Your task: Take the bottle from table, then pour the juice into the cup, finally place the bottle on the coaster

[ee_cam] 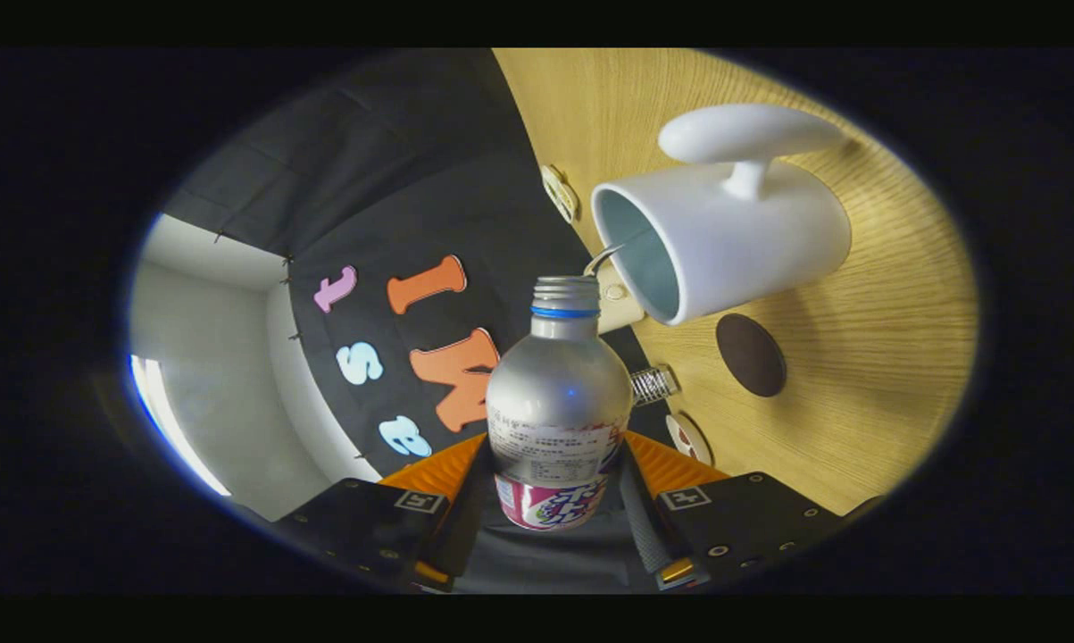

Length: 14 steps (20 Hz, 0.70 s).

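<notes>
Gripping the bottle [558, 393] by its lower body, the gripper [554, 487] has both fingers pressed on its sides, and the whole view is rolled sideways, the open neck just short of the white cup [724, 237] on the wooden table [858, 393]. Pouring looks under way, though no juice shows; next comes righting it, then the dark round coaster [751, 354] beside the cup

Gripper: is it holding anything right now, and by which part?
Yes. The gripper is shut on the bottle, both fingers pressing its lower labelled body; the open neck is tipped toward the cup.
</notes>
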Available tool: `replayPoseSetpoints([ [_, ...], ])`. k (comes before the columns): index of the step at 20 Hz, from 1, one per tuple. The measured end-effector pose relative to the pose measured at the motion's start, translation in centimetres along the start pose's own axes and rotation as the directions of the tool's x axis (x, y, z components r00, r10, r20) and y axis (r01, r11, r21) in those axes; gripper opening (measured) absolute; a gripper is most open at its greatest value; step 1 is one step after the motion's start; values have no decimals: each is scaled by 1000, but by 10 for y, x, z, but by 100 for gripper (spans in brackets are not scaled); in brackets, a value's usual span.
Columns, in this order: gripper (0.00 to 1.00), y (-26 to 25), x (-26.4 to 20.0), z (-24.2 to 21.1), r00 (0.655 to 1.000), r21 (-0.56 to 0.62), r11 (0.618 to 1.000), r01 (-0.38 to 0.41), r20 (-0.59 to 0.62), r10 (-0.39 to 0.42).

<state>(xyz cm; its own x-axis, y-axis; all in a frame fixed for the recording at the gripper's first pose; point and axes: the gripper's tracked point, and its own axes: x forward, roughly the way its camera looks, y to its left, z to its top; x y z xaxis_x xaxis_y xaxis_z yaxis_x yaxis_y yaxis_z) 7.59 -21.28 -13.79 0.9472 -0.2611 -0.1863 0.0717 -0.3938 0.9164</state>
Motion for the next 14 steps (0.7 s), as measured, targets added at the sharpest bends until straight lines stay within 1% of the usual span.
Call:
replayPoseSetpoints([
  [14,72,0,4,-5,1000,29,1000,-1,-8,1],
])
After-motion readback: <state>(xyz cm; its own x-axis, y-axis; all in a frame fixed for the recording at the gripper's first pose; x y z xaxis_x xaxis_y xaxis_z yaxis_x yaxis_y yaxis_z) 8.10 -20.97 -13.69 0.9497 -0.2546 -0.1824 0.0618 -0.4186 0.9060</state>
